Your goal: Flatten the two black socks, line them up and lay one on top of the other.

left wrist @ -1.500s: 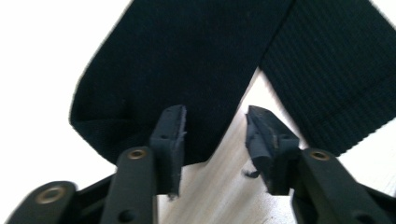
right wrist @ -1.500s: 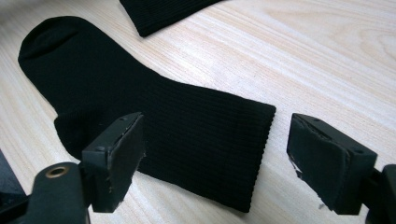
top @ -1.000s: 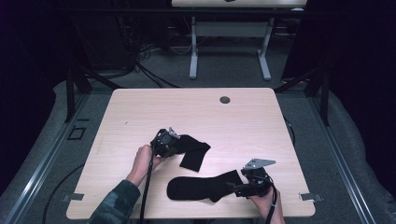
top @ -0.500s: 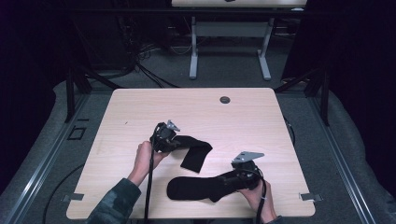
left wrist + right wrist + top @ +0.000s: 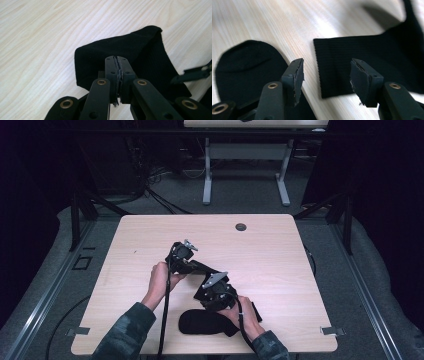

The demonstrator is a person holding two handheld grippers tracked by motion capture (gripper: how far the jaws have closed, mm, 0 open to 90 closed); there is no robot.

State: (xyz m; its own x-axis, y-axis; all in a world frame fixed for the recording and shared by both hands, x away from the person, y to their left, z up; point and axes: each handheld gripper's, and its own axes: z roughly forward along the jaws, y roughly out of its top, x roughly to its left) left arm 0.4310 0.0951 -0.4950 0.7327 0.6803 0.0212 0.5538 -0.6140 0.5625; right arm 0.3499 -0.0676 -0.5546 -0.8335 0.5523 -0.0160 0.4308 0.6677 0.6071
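Left claw [image 5: 117, 75] clamps ribbed black sock [image 5: 140, 52]; right claw [image 5: 325, 80] (half-closing) seemingly grips nothing

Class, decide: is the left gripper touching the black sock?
Touching. The left gripper view shows the left gripper shut, its pads pinching the black sock.

High view: right gripper [image 5: 212, 292] body covers the lifted sock's [image 5: 200, 268] lower end; second sock [image 5: 202, 322] partly under that hand; right gripper view: sock cuff [image 5: 362, 50] cut off at right edge, far tabletop [image 5: 287, 15] blurred; left gripper view: pinched fabric hidden between jaws.
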